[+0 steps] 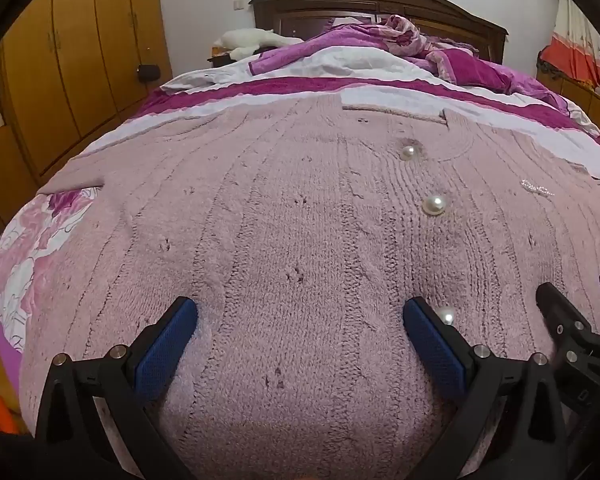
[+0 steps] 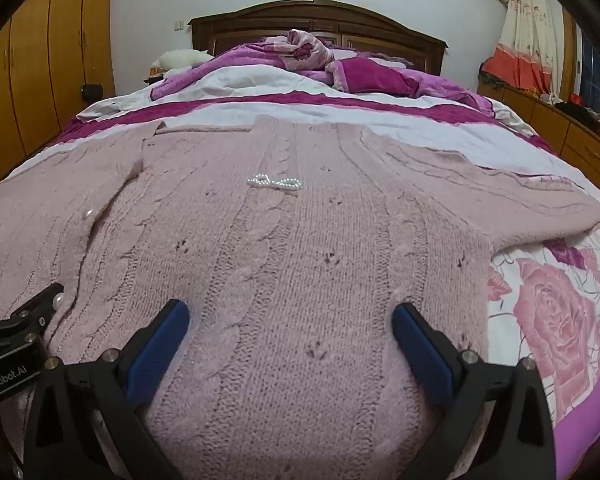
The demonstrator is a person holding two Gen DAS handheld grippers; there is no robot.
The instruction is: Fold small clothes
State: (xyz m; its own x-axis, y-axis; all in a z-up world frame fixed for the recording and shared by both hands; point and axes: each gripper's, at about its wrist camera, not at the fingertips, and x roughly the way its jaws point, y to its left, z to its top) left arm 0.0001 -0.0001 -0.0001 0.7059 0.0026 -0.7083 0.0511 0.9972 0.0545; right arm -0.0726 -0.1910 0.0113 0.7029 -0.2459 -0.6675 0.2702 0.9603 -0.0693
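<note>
A pink cable-knit cardigan (image 1: 284, 216) lies spread flat on the bed, front up, with pearl buttons (image 1: 433, 204) down its middle and a small pearl bow (image 2: 275, 182) on the chest. It also fills the right wrist view (image 2: 300, 248). My left gripper (image 1: 300, 316) is open, its blue pads resting on the knit near the lower hem beside the button row. My right gripper (image 2: 290, 320) is open on the hem of the other front panel. Each gripper shows at the edge of the other's view.
The bed has a rose-print sheet (image 2: 552, 304) and a purple and white quilt (image 2: 284, 108) bunched toward the dark wooden headboard (image 2: 320, 20). Wooden wardrobes (image 1: 80, 48) stand on the left; a low cabinet and curtain (image 2: 540, 44) on the right.
</note>
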